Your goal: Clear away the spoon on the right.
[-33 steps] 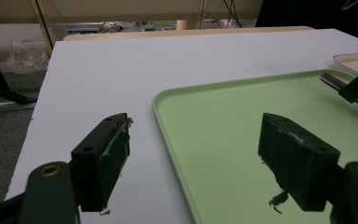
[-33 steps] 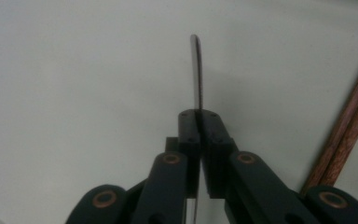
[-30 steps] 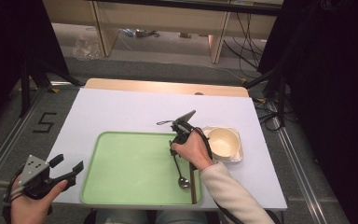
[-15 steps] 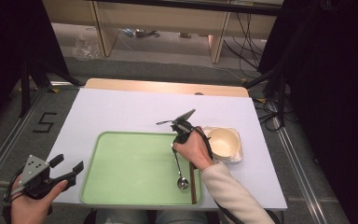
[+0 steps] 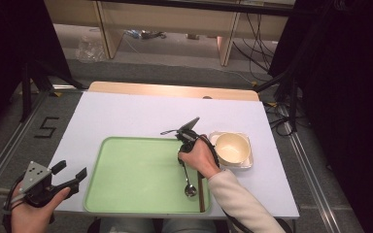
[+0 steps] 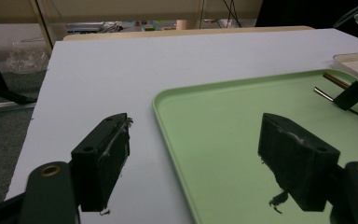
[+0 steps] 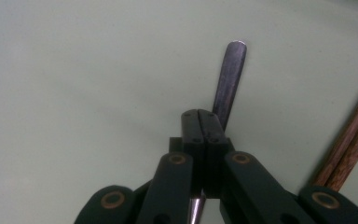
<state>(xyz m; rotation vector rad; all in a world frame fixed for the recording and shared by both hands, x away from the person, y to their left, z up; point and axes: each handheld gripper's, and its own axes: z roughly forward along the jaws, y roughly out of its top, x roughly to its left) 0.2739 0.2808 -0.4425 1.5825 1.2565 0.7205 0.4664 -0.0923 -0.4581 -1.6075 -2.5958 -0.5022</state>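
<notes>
On the right part of the green tray (image 5: 136, 179) lies a metal spoon (image 5: 188, 184) with its bowl toward me. My right gripper (image 5: 181, 162) points down at its handle. In the right gripper view the jaws of the right gripper (image 7: 203, 117) are pressed together on the spoon handle (image 7: 230, 79), which sticks out beyond them over the tray (image 7: 74, 93). Off the table's near left corner, my left gripper (image 5: 70, 171) stands open and holds nothing. In its own view the left gripper (image 6: 196, 158) straddles the tray's left rim (image 6: 168, 126).
A pair of brown chopsticks (image 5: 200, 188) lies along the tray's right rim, close beside the spoon (image 7: 349, 144). A cream bowl (image 5: 231, 147) sits on a white square dish (image 5: 245, 163) right of the tray. The white tabletop (image 5: 126, 116) stretches behind the tray.
My right hand has shifted slightly over the tray with the spoon under it, and the spoon's bowl end has swung a little left. The left hand has stayed still.
</notes>
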